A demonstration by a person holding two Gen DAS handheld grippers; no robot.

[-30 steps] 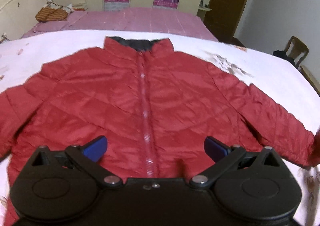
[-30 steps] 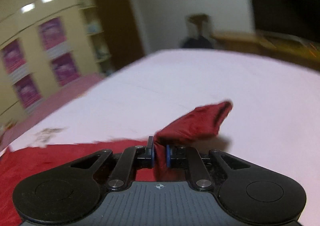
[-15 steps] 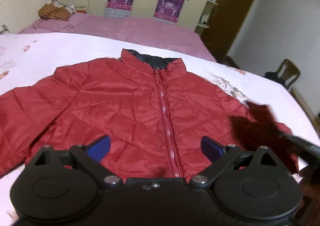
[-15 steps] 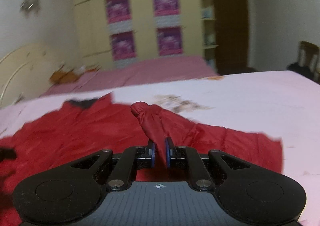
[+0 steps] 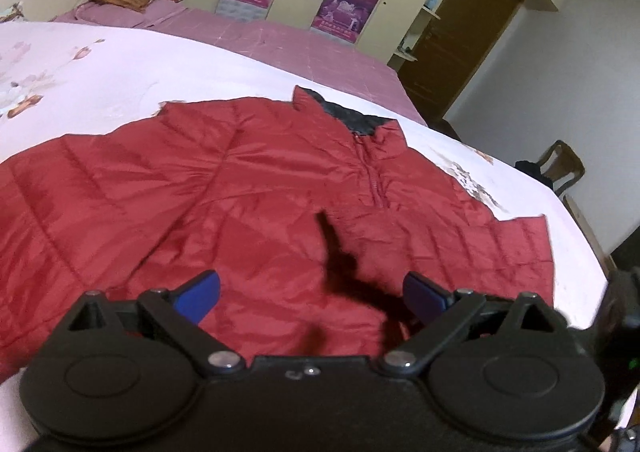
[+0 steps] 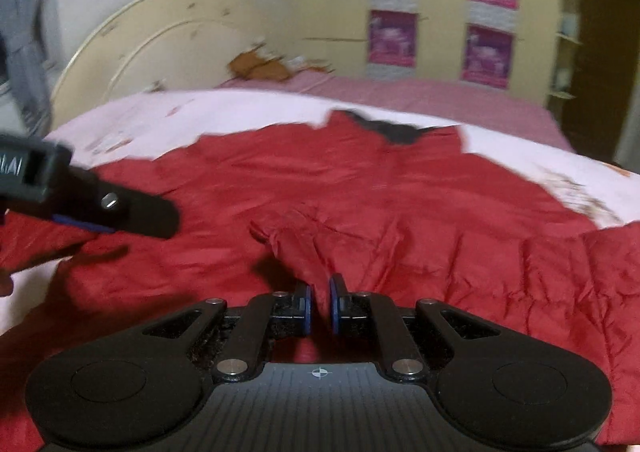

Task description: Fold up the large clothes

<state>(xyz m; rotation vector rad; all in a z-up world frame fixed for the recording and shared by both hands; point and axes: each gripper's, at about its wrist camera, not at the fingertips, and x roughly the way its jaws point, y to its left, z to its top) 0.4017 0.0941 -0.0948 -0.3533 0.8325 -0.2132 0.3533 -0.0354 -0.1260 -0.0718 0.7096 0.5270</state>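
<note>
Jacket (image 5: 256, 203) lies under spread left tongs (image 5: 312, 292); right tongs (image 6: 319, 304) pinch its sleeve (image 6: 304, 248).

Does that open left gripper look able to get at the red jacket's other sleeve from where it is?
Probably yes: the left gripper hangs open over the jacket, and that sleeve lies flat and uncovered on the sheet.
</note>
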